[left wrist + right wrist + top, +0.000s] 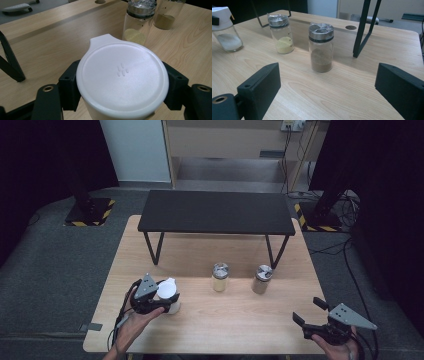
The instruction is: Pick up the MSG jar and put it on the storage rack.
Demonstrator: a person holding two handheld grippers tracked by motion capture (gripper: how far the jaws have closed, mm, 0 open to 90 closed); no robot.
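High view: the left gripper (159, 300) sits at the near left of the wooden table (210, 320), its jaws pressed against a white-lidded jar (168, 295) that stands upright on the tabletop. The right gripper (312, 320) hovers at the near right corner with its jaws spread and nothing between them. A yellow-spice jar (220, 277) and a brown-spice jar (262, 279) stand mid-table, apart from each other, in front of a low black shelf (216, 212).

Left gripper view: the white flip lid (122, 77) fills the space between the two black jaws, which clamp the jar just under the lid rim. The lid's tab points away from the camera, towards the yellow-spice jar (137, 23). The jar's long axis runs vertically, base on the wood.

Right gripper view: both jaws stand wide, framing the brown-spice jar (321, 47) ahead; the yellow-spice jar (281, 33) is beyond it to the left, and the white-lidded jar (225, 30), holding white grains, shows at the far left edge.

By my reading, the grasp is made and the jar is not yet lifted; carrying it and setting it down remain, and the other two jars are untouched.
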